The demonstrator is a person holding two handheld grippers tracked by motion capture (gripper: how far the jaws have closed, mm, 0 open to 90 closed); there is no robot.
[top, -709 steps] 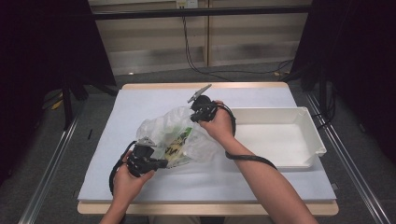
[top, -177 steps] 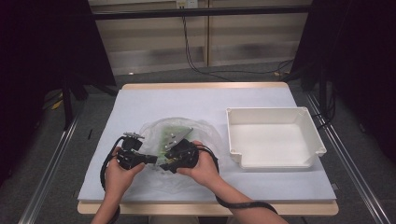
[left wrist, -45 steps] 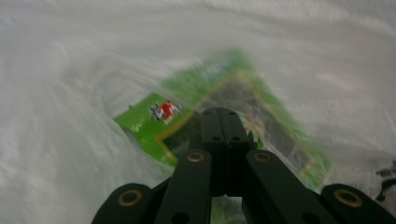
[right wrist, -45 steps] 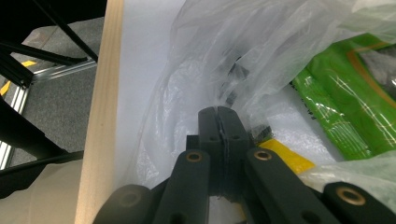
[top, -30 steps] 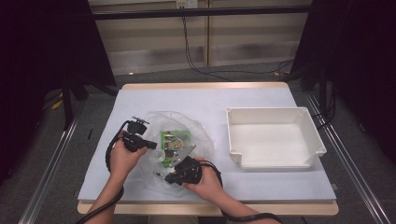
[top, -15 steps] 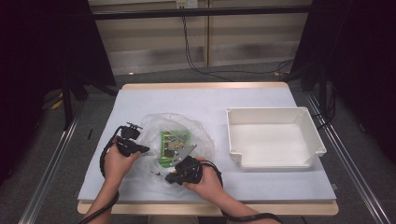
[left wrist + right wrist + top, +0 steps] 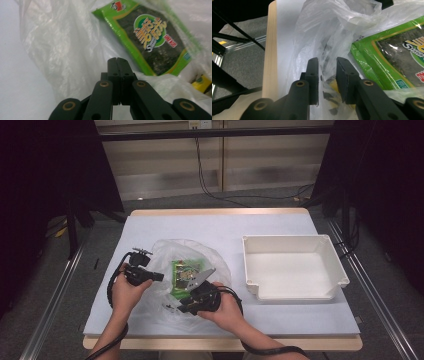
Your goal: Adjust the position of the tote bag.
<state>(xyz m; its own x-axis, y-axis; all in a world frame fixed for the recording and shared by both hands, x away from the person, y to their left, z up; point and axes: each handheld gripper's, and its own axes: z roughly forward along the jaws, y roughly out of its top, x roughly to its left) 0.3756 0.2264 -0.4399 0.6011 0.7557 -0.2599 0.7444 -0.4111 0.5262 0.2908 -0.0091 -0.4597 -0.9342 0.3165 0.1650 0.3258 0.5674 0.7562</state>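
Clear plastic bag (image 7: 187, 275) near tabletop (image 7: 280, 225) front-left edge holds green seaweed packet (image 7: 184, 276); other contents blurred. Left gripper (image 7: 117, 62) jaws pinched shut on bag film. Right gripper (image 7: 327, 70) jaws have just been opening, film between them, unpressed. White tray (image 7: 330, 255) at right.

Count: one clear plastic bag (image 7: 187, 280), centre-left of frame; one green snack packet (image 7: 186, 272) inside it; one white tray (image 7: 292, 269), right; two grippers, lower left (image 7: 159, 277) and lower centre (image 7: 172, 309).

Left hand-held gripper (image 7: 159, 277) clamped tight; right hand-held gripper (image 7: 176, 309) jaws just opening.
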